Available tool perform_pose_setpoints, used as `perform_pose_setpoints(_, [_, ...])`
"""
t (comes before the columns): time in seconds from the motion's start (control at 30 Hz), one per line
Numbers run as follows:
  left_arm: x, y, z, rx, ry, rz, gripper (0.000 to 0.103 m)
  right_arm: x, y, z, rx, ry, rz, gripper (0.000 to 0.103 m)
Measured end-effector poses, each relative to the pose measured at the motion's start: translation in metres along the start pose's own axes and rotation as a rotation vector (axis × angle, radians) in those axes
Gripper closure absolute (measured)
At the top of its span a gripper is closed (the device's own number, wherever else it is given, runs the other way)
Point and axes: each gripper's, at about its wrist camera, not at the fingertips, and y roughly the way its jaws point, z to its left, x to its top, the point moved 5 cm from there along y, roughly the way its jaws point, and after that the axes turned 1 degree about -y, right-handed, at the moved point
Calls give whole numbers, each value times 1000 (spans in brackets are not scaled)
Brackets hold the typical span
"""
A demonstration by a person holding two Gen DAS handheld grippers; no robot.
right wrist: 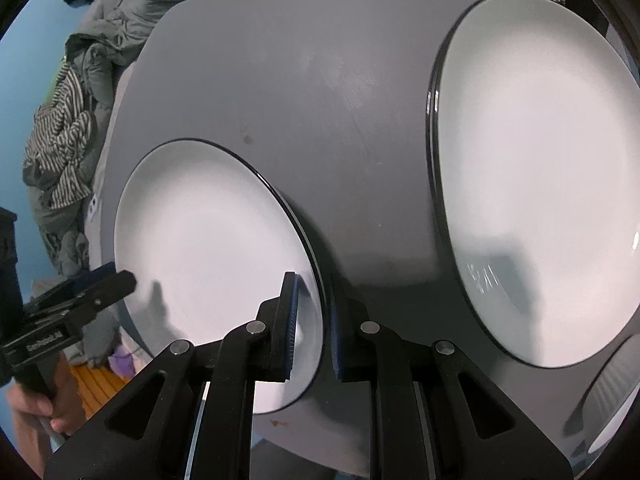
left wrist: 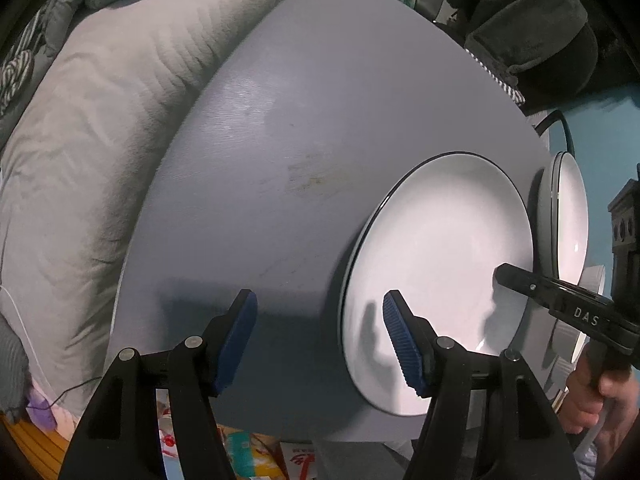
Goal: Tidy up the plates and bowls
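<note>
A small white plate (left wrist: 436, 264) with a dark rim lies on the grey table (left wrist: 300, 140). My left gripper (left wrist: 320, 340) is open over the plate's left rim, one blue pad (left wrist: 400, 344) above the plate and the other above the table, and neither presses on it. My right gripper (right wrist: 312, 328) is shut on the right rim of the small white plate (right wrist: 208, 256). It shows as a black arm (left wrist: 560, 300) in the left wrist view. A larger white plate (right wrist: 540, 208) lies to the right on the grey table (right wrist: 320, 80).
A ribbed bowl (right wrist: 616, 400) sits at the table's near right corner. Grey bedding (left wrist: 92, 160) borders the table's left side. Dark clothes (left wrist: 532, 24) lie beyond the far right corner and striped cloth (right wrist: 60, 152) at the left. A hand (left wrist: 592, 400) holds the right gripper.
</note>
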Motion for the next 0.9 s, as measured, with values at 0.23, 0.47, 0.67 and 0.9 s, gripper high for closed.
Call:
perform_pose_setpoints(0.23, [1,7,-6,-14,-15,-3,47,2,2,-2,30,30,-2,85])
perform_pose_setpoints(0.47, [-4,6,-5,-37,-30,-16,82,1,0,1,12,0,-5,85])
perform_pose_setpoints(0.67, [-9,4,-9,-2,-16,-28,86,1,1,3,2,-5,-3,86])
perform_pose_setpoints(0.9, [-13,-3,-14,8,-24,-14,87,-1,-5,7,-2,-40,3,89])
